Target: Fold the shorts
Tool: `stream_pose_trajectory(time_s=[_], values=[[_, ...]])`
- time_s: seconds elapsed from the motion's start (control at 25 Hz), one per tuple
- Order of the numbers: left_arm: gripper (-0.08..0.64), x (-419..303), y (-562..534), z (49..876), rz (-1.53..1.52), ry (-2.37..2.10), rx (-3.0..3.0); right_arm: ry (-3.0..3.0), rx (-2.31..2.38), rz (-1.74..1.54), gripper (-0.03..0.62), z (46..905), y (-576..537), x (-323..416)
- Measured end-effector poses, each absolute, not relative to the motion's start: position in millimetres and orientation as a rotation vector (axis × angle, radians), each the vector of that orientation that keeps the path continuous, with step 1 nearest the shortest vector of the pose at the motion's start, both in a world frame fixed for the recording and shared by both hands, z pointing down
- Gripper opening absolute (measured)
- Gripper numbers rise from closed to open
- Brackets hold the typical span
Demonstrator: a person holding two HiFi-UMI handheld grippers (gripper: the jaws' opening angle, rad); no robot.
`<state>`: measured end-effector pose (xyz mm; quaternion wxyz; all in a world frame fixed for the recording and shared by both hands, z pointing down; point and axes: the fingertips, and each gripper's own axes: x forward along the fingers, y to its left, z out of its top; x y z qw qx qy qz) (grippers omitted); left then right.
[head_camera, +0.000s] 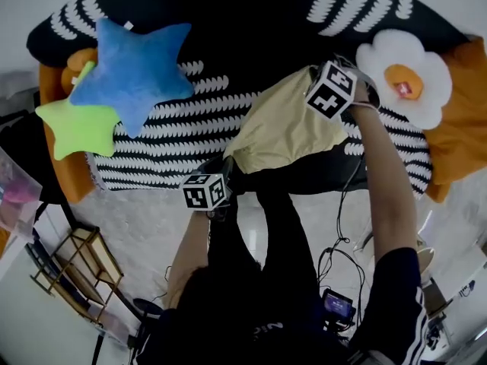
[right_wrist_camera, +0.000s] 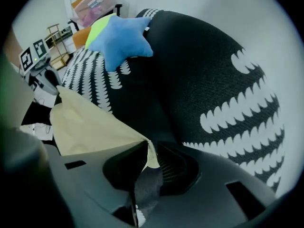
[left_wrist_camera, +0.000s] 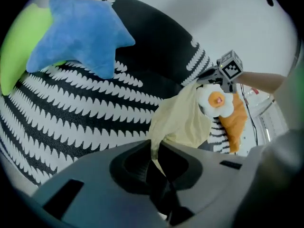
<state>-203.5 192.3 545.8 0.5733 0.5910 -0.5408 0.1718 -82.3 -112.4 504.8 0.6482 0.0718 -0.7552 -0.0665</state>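
1. Your left claw [head_camera: 226, 175] is almost shut. It pinches one corner of the pale yellow shorts [head_camera: 285, 124]. In the left gripper view the cloth goes right in between its two jaws.
2. Your right claw [head_camera: 313, 76] is narrow too. It pinches another corner of the shorts. In the right gripper view the tip of the cloth sits between its jaws, and the rest of the cloth pulls away from it in a tight sheet.
3. So the shorts are spread out between your two claws. In the head view your left claw has the near, lower-left corner. Your right claw has the far, upper-right corner.
4. The shorts are over the seat of the black-and-white sofa [head_camera: 167, 139], on its right half. I cannot tell how much of the cloth rests on the sofa and how much is lifted off it.
5. Both claws point down at the sofa. Your arms reach in from the bottom of the head view.
6. A blue star cushion [head_camera: 133, 74] lies on the left part of the sofa, well apart from the shorts. It lies partly on top of a green star cushion [head_camera: 76, 128].
7. A fried-egg cushion [head_camera: 403, 78] sits just beside your right claw, on the far right of the sofa. It is near the shorts' far corner.
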Motion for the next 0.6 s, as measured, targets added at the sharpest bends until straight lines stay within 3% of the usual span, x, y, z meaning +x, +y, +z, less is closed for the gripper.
stream_pose_trajectory(time_s=[0.08,0.2,0.28,0.36,0.48,0.6], values=[[0.044,-205,197,559,0.464,-1.269,1.342,-1.733,0.185,-0.098,0.117,523,-112,-93],[0.055,-209,208,570,0.583,-1.289,1.295,-1.694,0.138,0.094,0.283,541,-96,-91],[0.149,-212,210,571,0.632,-1.306,1.311,-1.705,0.087,0.264,0.421,541,-85,-93],[0.208,-215,210,569,0.616,-1.3,1.332,-1.811,0.101,0.334,0.436,527,-95,-105],[0.212,-220,209,567,0.577,-1.279,1.337,-1.948,0.215,0.4,0.436,500,-121,-98],[0.212,-222,208,568,0.574,-1.288,1.318,-2.054,0.356,0.482,0.388,479,-130,-71]])
